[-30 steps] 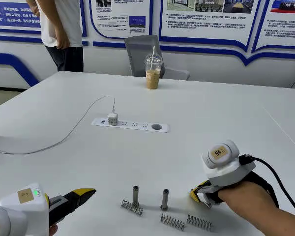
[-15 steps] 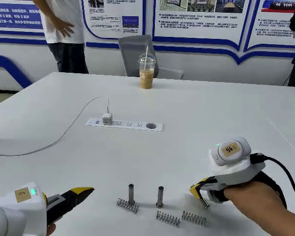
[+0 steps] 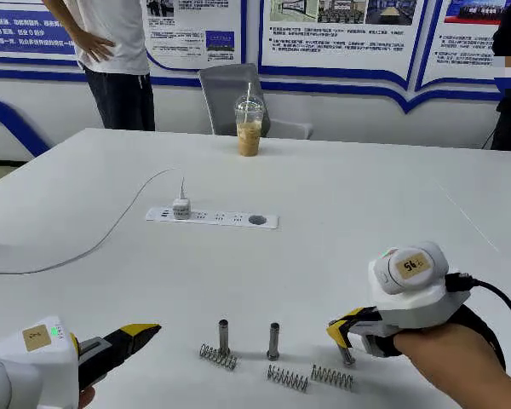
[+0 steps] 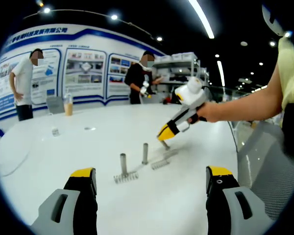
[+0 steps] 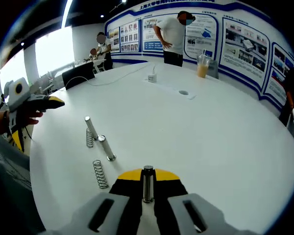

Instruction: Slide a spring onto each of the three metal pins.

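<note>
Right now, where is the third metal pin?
The third pin is clamped between the fingers of the right gripper, low over the table, right of the nearer standing pin and beside the rightmost spring.

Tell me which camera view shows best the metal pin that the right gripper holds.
The right gripper view: the metal pin sits close, clamped in the right gripper. The head view shows its lower end under the yellow tips; the left gripper view shows it small and far.

Three springs (image 3: 217,356) (image 3: 287,377) (image 3: 332,377) and three pins (image 3: 224,334) (image 3: 274,339) (image 5: 147,183) are being counted in front of the power strip (image 3: 213,217); one cup (image 3: 249,129) is being counted behind it.
</note>
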### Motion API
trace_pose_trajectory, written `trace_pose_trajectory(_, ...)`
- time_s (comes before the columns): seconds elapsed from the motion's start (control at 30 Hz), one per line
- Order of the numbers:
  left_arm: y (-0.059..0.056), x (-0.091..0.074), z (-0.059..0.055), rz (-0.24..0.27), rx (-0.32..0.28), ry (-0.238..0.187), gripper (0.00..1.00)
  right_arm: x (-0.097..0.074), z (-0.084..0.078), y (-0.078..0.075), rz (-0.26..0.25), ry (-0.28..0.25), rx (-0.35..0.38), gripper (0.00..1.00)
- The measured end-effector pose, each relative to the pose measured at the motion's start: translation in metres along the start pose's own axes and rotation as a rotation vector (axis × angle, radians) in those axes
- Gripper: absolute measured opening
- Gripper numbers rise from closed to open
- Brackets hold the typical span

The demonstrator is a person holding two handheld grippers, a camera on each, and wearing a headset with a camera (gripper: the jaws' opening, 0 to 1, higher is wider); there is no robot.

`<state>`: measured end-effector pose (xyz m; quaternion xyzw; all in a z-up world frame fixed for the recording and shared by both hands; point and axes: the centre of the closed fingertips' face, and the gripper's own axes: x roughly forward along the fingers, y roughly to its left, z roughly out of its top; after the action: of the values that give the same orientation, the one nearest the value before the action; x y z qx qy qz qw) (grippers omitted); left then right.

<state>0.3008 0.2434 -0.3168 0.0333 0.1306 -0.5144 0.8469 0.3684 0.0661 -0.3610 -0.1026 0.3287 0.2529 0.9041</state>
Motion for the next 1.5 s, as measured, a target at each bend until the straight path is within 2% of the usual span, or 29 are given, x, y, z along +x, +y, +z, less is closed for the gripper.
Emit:
trace_pose_trajectory(0.37, -0.002, 0.001, 0.002, -0.002, 0.004, -0.002, 0.94, -0.006, -0.002, 0.009, 0.013, -0.018, -0.014, 0.08)
trace_pose_trajectory(0.93, -0.005, 0.000, 0.006, -0.006, 0.015, -0.002, 0.94, -0.020, -0.005, 0.009, 0.012, -0.071, -0.007, 0.08)
trace_pose_trajectory(1.2, -0.009, 0.001, 0.009, -0.015, 0.021, -0.004, 0.94, -0.027, -0.009, 0.011, 0.015, -0.066, -0.025, 0.09)
trace_pose_trajectory(1.5, -0.010, 0.001, 0.009, -0.020, 0.022, -0.005, 0.94, -0.027, -0.015, 0.010, 0.011, -0.054, -0.030, 0.09)
